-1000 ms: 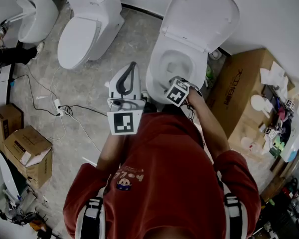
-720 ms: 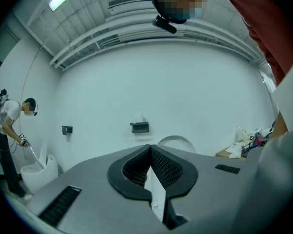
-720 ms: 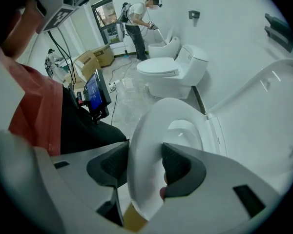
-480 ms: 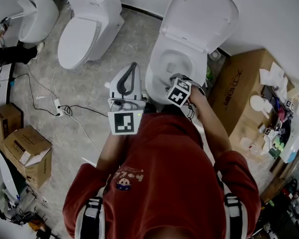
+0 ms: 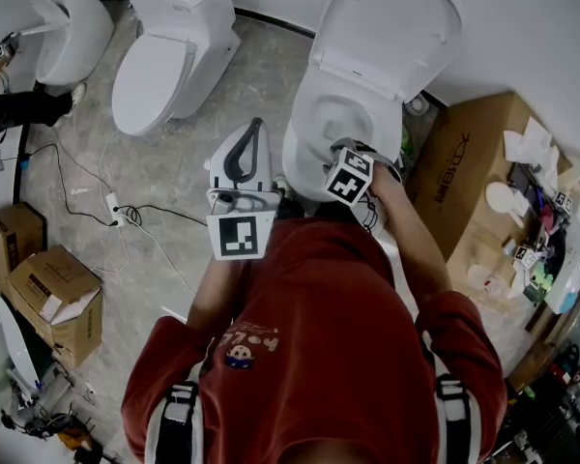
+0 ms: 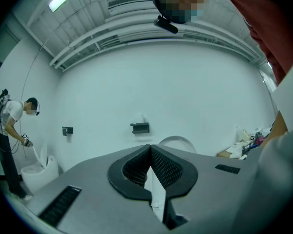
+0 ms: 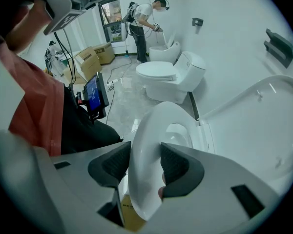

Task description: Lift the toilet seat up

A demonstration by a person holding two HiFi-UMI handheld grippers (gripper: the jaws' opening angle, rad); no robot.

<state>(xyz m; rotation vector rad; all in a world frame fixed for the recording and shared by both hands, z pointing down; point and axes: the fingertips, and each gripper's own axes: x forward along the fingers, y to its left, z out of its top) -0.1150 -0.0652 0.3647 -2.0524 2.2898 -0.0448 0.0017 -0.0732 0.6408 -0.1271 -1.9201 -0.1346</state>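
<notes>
R gripper (image 7: pixel 144 162) jaws just closing on toilet seat (image 7: pixel 151 123), L gripper (image 6: pixel 150 150) closed, box (image 5: pixel 464 162) nearby

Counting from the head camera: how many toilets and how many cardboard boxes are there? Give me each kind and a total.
Toilets: 3
Cardboard boxes: 3
Total: 6
</notes>
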